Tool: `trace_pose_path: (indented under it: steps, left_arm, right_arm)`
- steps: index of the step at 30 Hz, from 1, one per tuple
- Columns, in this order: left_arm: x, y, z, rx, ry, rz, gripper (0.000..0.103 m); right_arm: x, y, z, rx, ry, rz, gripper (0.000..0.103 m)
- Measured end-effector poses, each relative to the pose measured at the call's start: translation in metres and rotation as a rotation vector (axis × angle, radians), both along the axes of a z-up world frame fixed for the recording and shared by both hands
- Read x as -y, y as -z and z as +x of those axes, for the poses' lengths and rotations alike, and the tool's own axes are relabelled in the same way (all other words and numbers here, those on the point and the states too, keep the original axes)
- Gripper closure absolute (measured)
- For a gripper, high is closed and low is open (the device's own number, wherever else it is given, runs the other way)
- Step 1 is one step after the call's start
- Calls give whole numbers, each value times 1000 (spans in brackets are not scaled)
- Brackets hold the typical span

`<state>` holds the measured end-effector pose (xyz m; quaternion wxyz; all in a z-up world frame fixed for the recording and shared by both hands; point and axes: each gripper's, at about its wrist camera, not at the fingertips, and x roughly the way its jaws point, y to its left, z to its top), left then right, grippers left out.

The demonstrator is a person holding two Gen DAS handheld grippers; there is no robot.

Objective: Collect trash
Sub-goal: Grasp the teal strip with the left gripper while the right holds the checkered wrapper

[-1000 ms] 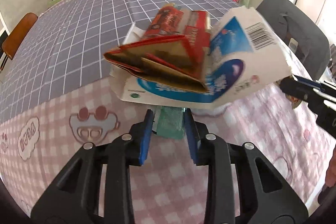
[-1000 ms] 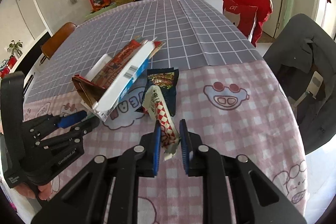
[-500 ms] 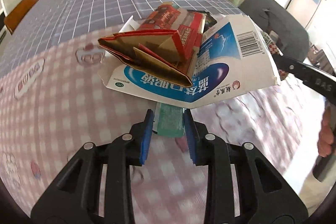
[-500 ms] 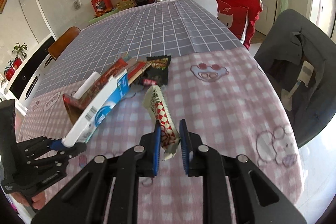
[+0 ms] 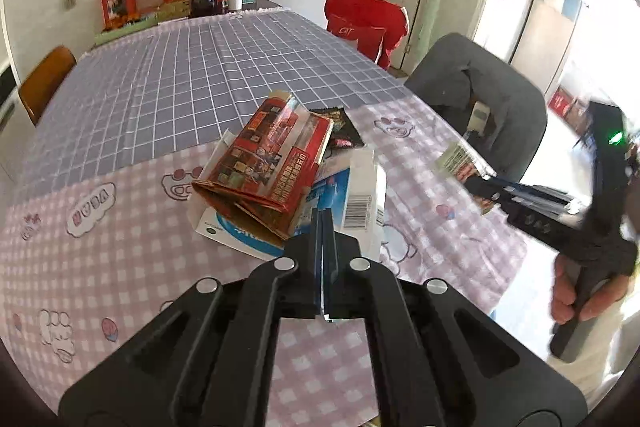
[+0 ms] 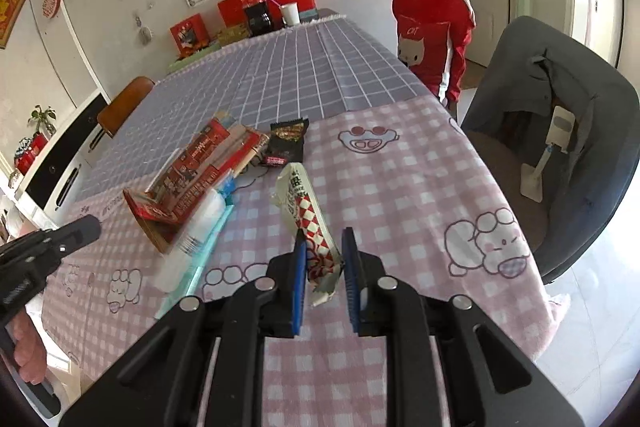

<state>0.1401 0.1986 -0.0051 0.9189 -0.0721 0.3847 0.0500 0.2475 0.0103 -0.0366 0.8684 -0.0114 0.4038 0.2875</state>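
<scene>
Left hand-held gripper point(image 5: 322, 227): jaws fully shut, with nothing visible between them. Just beyond its tips, at the near middle of the worktop point(image 5: 120, 99), lies a stack of flattened packaging: a red printed carton point(image 5: 268, 171) resting on a white-and-blue carton point(image 5: 352, 195) whose barcode flap stands up beside the fingertips. Whether that flap touches the gripper cannot be told. A dark snack packet point(image 5: 340, 131) lies flat just beyond the stack, on the far side.

Right hand-held gripper point(image 6: 325, 259): jaws only slightly parted and holding the lower end of a crumpled red-and-white checked wrapper point(image 6: 304, 207), whose free end rises ahead of the fingers, clear of the pink checked cloth. In the left wrist view this gripper appears at the right, beyond the worktop's edge, above the floor.

Handling, as a judgement: both cartons are light, thin card, stiff in the plane yet easily bent or crushed at folds. A projecting edge or flap offers the best purchase, since a flat face gives the jaws nothing to close on. The stacked pieces are loose and likely to slide apart if lifted by the lower carton alone. The wrapper and the dark packet are light, limp and probably slick film, best pinched at a crimped end seam.
</scene>
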Motion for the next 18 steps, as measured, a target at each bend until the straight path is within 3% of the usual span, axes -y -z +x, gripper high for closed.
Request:
trace_pose_path:
  steps: [6, 8, 9, 10, 11, 16, 18]
  left_arm:
    - [14, 41, -6, -106, 82, -20, 101]
    - [17, 56, -3, -146, 75, -37, 96]
    - [19, 63, 0, -158, 69, -38, 77]
    - [21, 68, 2, -153, 73, -39, 37]
    - [22, 70, 3, -139, 82, -39, 27]
    - [26, 78, 17, -135, 49, 14, 27]
    - [23, 87, 28, -160, 26, 46, 39]
  right_arm:
    - [10, 0, -11, 9, -10, -6, 86]
    - [13, 4, -11, 3, -4, -9, 86]
    - [14, 5, -10, -1, 0, -10, 86]
    - [15, 8, -10, -9, 1, -11, 86]
    - [16, 10, -9, -15, 3, -10, 86]
    - [18, 16, -9, -28, 3, -22, 86]
    - [18, 17, -7, -31, 5, -23, 86]
